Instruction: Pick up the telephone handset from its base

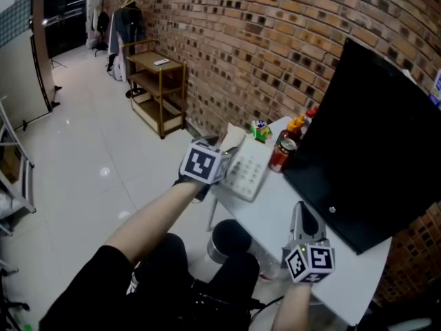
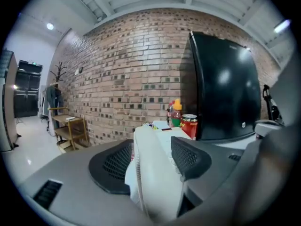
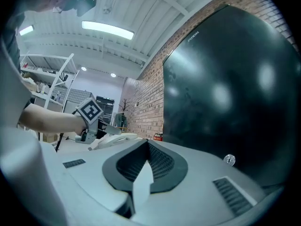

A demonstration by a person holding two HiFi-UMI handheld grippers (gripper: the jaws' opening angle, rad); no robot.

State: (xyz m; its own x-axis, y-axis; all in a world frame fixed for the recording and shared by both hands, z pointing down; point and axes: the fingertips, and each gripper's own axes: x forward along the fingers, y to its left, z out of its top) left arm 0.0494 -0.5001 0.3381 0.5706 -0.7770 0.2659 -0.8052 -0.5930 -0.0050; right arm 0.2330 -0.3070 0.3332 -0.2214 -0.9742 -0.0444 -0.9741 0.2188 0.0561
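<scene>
A white telephone sits at the far left corner of the white table. Its white handset lies lengthwise between the wide-set jaws of my left gripper, and I see no pad pressing on it. In the head view the left gripper reaches over the phone's left side, where the handset lies. My right gripper hovers over the table's near part, pads together, holding nothing. In the right gripper view its jaws point toward the phone.
A large black monitor leans along the right of the table. A red can, sauce bottles and a small toy stand behind the phone. A wooden shelf stands by the brick wall. A dark stool is under the table edge.
</scene>
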